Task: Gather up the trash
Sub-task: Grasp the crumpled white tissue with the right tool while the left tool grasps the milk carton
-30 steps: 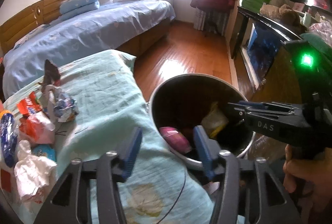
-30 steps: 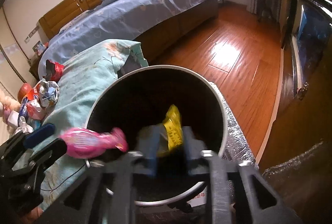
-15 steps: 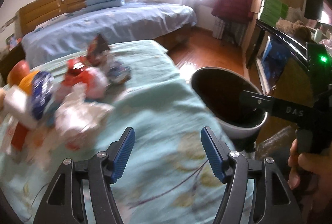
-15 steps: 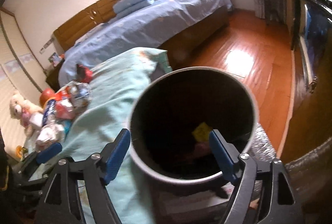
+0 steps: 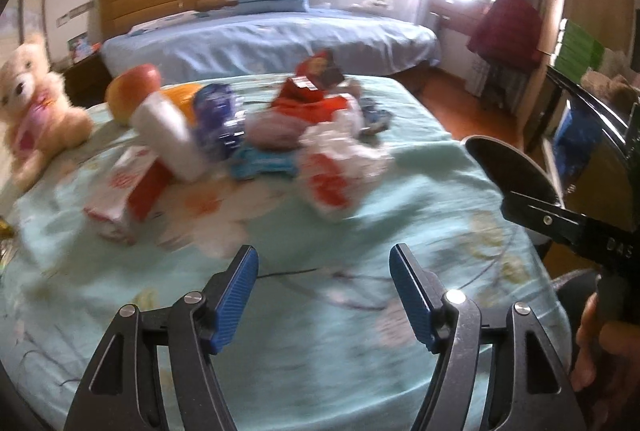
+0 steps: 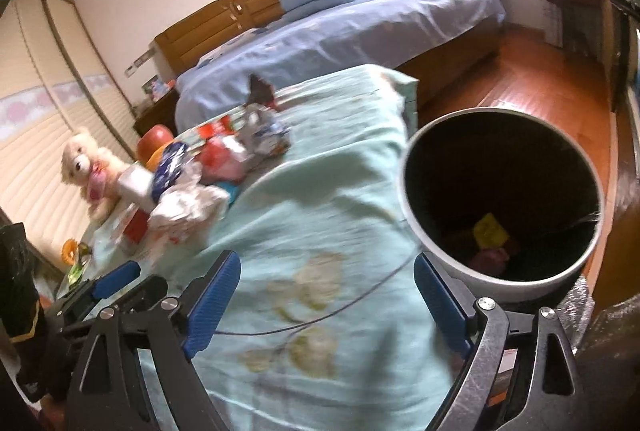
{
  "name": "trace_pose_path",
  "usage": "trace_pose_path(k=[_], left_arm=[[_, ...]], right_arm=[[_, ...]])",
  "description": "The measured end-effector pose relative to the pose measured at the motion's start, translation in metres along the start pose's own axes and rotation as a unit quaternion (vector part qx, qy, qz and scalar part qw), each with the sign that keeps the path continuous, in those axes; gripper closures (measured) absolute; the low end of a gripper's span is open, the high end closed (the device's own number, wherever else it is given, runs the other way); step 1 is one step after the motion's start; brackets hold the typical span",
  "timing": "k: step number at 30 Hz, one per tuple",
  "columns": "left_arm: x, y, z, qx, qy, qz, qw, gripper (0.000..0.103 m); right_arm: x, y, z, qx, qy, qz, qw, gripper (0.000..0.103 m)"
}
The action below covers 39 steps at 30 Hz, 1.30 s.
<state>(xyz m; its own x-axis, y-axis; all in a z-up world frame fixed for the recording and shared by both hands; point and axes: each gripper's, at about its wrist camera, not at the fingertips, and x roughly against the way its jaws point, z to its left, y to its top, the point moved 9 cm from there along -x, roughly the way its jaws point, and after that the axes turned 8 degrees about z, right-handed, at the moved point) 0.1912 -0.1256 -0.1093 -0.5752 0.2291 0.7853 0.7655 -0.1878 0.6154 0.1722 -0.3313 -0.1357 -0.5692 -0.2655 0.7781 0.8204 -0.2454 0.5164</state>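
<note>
Both tongs stand apart with nothing between them. The left tongs (image 5: pixel 324 265) hover over the pale green flowered cloth (image 5: pixel 280 231) that covers the counter, their blue pads (image 5: pixel 240 287) spread above bare fabric. The right tongs (image 6: pixel 328 279) gape wider; their jaws have just been opening, and only cloth shows in the gap.

The trash lies in a loose heap (image 5: pixel 280 135) on the far half of the counter, well apart from both tongs. In the left wrist view it is blurred, so the pieces are hard to name: a crumpled white and red wrapper (image 5: pixel 340 171) at the near edge of the heap, a blue wrapper (image 5: pixel 260 167) just beside it, a red packet (image 5: pixel 316 87) standing up at the back, a white and red box (image 5: pixel 124 191) to the left, and what may be a white bottle (image 5: pixel 168 139) leaning over that box. A red and yellow apple (image 5: pixel 132 95) sits behind the heap, and a cream teddy bear (image 5: pixel 32 107) sits at the left edge of the counter.

A round bin (image 6: pixel 500 207) with a white rim and a dark inside stands on the floor just beside the counter's right edge. At its bottom lie a yellow wrapper (image 6: pixel 488 231) and something pink (image 6: pixel 488 259). Beyond the counter stretches a bed (image 5: pixel 280 39) under a blue sheet.
</note>
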Motion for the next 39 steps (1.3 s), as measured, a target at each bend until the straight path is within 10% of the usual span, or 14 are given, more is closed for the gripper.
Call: trace_pose_path(k=[16, 35, 37, 39], left_arm=[[0.036, -0.022, 0.062, 0.061, 0.054, -0.002, 0.9967, 0.029], [-0.032, 0.037, 0.131, 0.084, 0.104, 0.033, 0.9905, 0.024], [-0.039, 0.039, 0.132, 0.08, 0.093, 0.039, 0.9916, 0.051], [-0.042, 0.04, 0.134, 0.078, 0.086, 0.042, 0.9923, 0.057]], right_arm=[[-0.03, -0.012, 0.075, 0.041, 0.04, 0.023, 0.998, 0.012], [-0.071, 0.017, 0.1, 0.036, 0.05, 0.038, 0.997, 0.014], [-0.075, 0.018, 0.1, 0.035, 0.051, 0.038, 0.997, 0.033], [-0.078, 0.018, 0.1, 0.033, 0.053, 0.043, 0.997, 0.052]])
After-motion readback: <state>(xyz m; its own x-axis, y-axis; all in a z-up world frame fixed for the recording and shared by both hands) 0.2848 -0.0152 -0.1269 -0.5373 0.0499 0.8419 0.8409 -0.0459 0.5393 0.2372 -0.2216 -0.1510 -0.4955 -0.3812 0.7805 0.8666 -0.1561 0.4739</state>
